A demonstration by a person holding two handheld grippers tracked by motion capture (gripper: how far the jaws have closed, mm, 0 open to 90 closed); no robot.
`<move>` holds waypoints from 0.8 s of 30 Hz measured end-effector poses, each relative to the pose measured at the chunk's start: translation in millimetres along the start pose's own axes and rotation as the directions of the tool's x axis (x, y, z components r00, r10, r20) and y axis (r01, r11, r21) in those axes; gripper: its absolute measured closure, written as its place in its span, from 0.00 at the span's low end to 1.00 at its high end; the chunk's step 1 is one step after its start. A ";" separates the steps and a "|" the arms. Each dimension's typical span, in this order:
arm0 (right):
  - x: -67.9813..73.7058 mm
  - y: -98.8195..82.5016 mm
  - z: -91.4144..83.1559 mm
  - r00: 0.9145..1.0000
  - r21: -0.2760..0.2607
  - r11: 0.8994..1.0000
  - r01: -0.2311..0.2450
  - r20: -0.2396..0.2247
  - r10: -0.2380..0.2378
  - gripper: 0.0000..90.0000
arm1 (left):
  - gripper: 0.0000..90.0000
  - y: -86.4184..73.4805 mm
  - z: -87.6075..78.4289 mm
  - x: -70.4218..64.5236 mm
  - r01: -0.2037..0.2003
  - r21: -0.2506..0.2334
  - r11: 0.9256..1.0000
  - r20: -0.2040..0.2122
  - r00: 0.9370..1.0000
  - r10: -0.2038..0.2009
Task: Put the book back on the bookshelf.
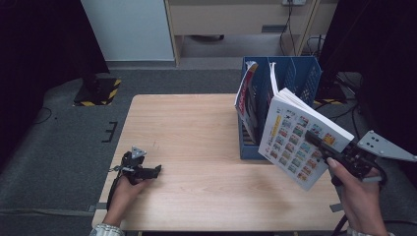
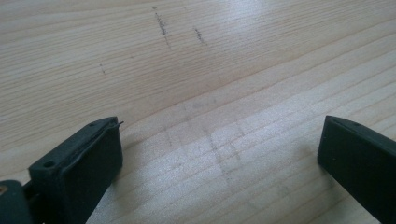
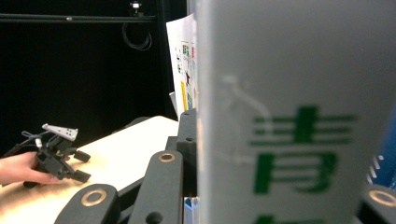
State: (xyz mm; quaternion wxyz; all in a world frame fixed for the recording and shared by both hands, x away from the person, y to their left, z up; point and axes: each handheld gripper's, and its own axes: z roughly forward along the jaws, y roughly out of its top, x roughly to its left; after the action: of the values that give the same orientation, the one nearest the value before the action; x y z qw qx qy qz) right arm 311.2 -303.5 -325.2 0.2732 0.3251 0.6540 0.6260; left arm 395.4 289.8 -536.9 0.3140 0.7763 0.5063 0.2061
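Observation:
A thick book (image 1: pixel 295 142) with a cover of small coloured pictures hangs tilted above the table's right edge, just in front of the blue file rack (image 1: pixel 306 73). My right gripper (image 1: pixel 315 141) is shut on its lower corner, one black jaw lying across the cover. In the right gripper view the book's white spine (image 3: pixel 299 116) with green characters stands close up between the jaws. My left gripper (image 1: pixel 156 170) rests on the wooden table (image 1: pixel 187 128) at the front left, held by a hand, jaws open. Bare wood lies between the jaws of the left gripper (image 2: pixel 219 154).
A magazine (image 1: pixel 246 98) stands leaning in the rack's left compartment. White sheets (image 1: pixel 272 81) stick up in the rack behind the held book. Grey carpet surrounds the table, with a cabinet and cables at the back. The left gripper (image 3: pixel 79 165) is far off in the right gripper view.

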 end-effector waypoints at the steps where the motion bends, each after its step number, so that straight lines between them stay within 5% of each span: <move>1: -1.1 1.0 -0.2 1.000 0.001 1.000 -0.002 0.004 0.002 0.82 | 0.00 0.0 0.0 0.0 0.000 0.000 1.000 0.000 1.000 0.000; 24: -22.0 12.7 -7.8 0.996 -0.002 1.000 0.003 0.091 -0.003 0.82 | 0.00 0.0 0.0 0.0 0.000 0.000 1.000 0.000 1.000 0.000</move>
State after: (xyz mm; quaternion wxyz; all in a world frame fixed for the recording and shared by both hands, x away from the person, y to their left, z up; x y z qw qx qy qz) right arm 320.4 -325.4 -313.1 0.3039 0.3519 0.6407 0.6109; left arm 395.4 289.8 -536.9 0.3139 0.7763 0.5062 0.2062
